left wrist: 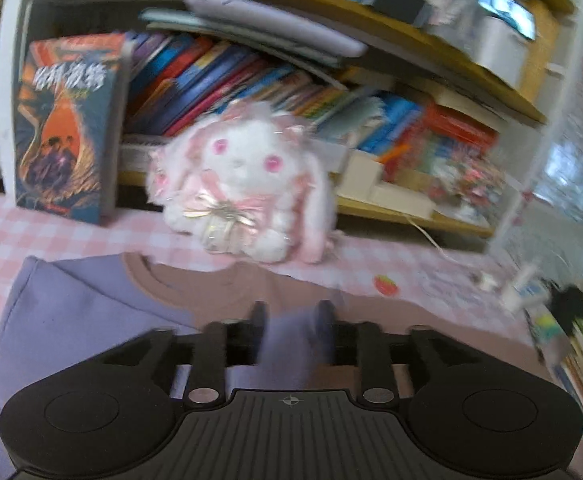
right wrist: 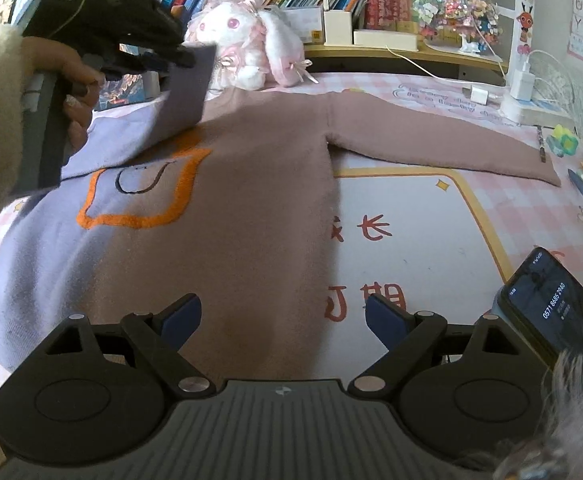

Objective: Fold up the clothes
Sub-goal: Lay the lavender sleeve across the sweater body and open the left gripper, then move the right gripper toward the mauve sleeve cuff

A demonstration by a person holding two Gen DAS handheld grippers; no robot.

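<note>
- Left wrist view: the left gripper (left wrist: 290,322) has its fingers part open around the lilac sleeve (left wrist: 291,344); whether the pads press it I cannot tell. The sweater (left wrist: 103,312) lies flat mid-desk, collar toward the plush rabbit (left wrist: 247,184).
- Right wrist view: the right gripper (right wrist: 283,318) hovers wide open, empty, over the hem. The brown sleeve (right wrist: 443,140) is unfolded toward the desk's right edge. Folding looks barely begun.

Lay spread on the pink checked table (right wrist: 471,216), ahead of the right gripper (right wrist: 283,316): sweater (right wrist: 251,184), plush rabbit (right wrist: 247,40) beyond, phone (right wrist: 551,304) rightward.
</note>
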